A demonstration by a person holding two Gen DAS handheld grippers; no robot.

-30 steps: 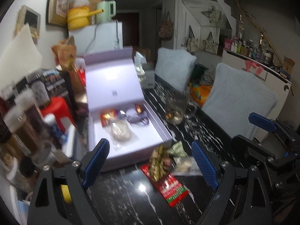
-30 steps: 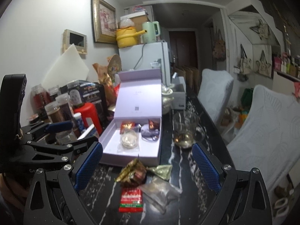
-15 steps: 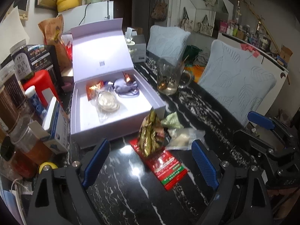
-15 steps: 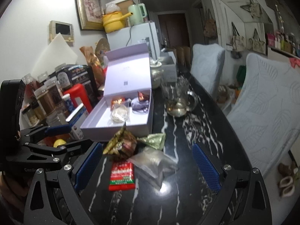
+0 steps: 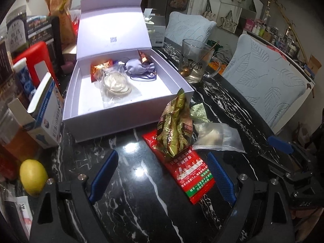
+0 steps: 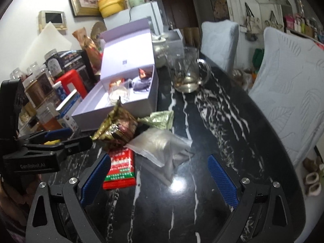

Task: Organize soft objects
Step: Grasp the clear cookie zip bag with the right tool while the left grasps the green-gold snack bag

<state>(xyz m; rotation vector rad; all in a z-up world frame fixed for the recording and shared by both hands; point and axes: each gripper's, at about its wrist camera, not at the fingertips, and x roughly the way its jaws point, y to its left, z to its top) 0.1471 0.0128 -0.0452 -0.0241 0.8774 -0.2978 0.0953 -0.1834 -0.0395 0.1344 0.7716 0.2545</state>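
Both grippers hang over the black marble table, and both are spread wide with nothing between their blue pads — the left gripper above bare tabletop beside the red packet, the right gripper with the clear plastic bag lying just ahead of its gap. The soft things sit in a loose heap: the gold-and-brown foil pouch stands upright on the red packet's far end, the clear bag touches its right side, and a small green sachet lies just behind. Beyond them the open lilac box already holds a bagged white item, a lilac drawstring pouch and two orange-foil packets at its back. A glass mug stands right of the box — a lemon sits near the left edge.
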